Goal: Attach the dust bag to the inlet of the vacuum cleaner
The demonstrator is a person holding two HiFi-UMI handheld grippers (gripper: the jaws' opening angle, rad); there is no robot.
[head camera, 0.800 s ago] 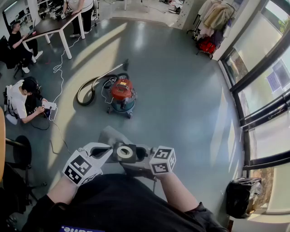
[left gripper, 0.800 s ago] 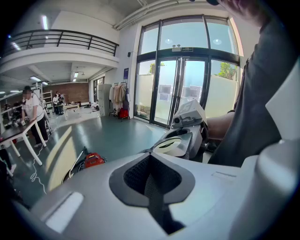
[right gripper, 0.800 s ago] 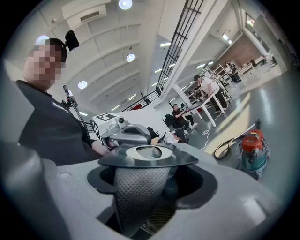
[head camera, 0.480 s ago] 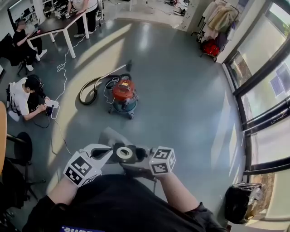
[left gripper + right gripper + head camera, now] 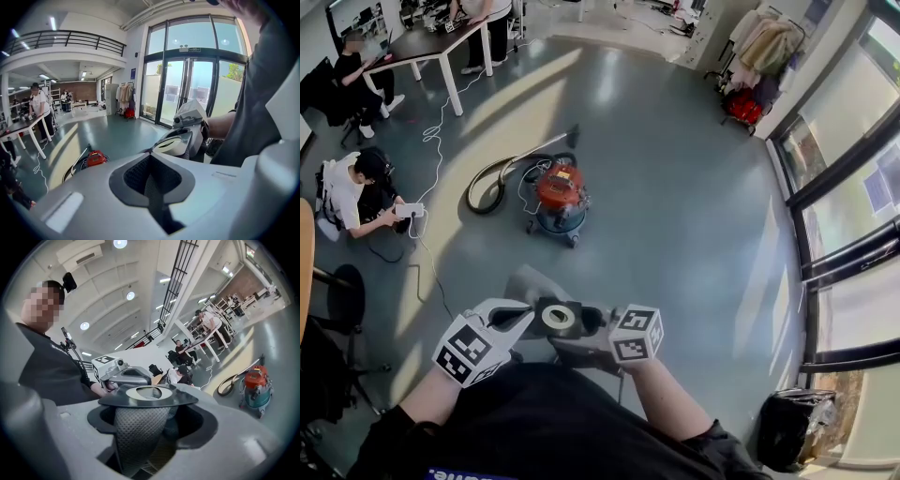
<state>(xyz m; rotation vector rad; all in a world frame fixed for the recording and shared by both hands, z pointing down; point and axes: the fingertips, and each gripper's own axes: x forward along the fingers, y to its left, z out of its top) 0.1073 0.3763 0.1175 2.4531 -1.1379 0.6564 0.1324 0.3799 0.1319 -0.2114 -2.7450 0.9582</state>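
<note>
The dust bag's dark collar with its white ring (image 5: 558,317) lies flat between my two grippers, close to my chest. Its grey bag (image 5: 530,281) sticks out beyond it. My left gripper (image 5: 523,314) is shut on the collar's left edge. My right gripper (image 5: 592,321) grips the collar from the right with its jaws wide. The collar (image 5: 174,144) shows past my left gripper (image 5: 148,159) in the left gripper view. In the right gripper view the collar (image 5: 149,393) sits just above my right gripper (image 5: 150,411). The red and teal vacuum cleaner (image 5: 558,192) stands on the floor well ahead, apart from both grippers.
The vacuum's hose (image 5: 492,183) curls on the floor to its left. A person (image 5: 352,192) sits on the floor at the left by a white cable (image 5: 427,253). A table (image 5: 422,42) stands far left. Glass doors line the right side, with a black bag (image 5: 797,427) near them.
Both grippers and the collar keep the same pose. The floor scene has slid slightly in the head view.
</note>
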